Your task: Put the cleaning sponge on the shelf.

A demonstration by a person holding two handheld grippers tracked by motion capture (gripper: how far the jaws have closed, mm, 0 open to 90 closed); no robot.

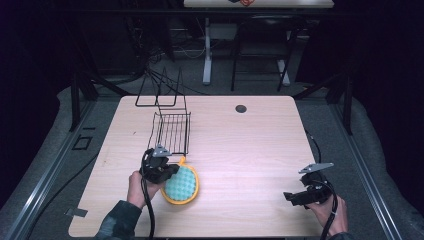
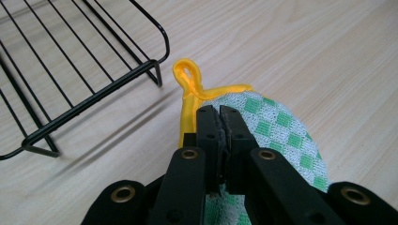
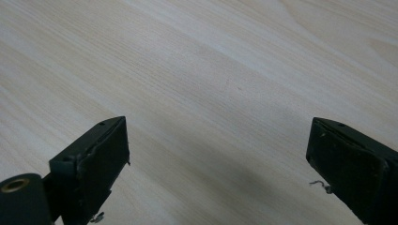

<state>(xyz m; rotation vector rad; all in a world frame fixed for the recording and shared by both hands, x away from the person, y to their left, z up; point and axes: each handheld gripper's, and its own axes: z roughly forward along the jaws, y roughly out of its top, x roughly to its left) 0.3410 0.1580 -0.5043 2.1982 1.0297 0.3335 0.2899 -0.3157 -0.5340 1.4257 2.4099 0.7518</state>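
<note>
Two grippers noted: the left gripper [image 2: 219, 112] has its jaws pinched on the yellow-edged pot holder [image 2: 277, 131] just beside the wire rack [image 2: 94, 96], while the right gripper [image 3: 218, 150] stands spread wide above bare table [image 3: 211, 70].

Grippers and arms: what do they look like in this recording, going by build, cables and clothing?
Both the left gripper and right gripper are black, with two flat-faced jaws on arms fixed by brass-coloured rivets. Each carries a grey three-cornered plate on top and trails a black cable. The left sleeve is dark and mottled.
</note>
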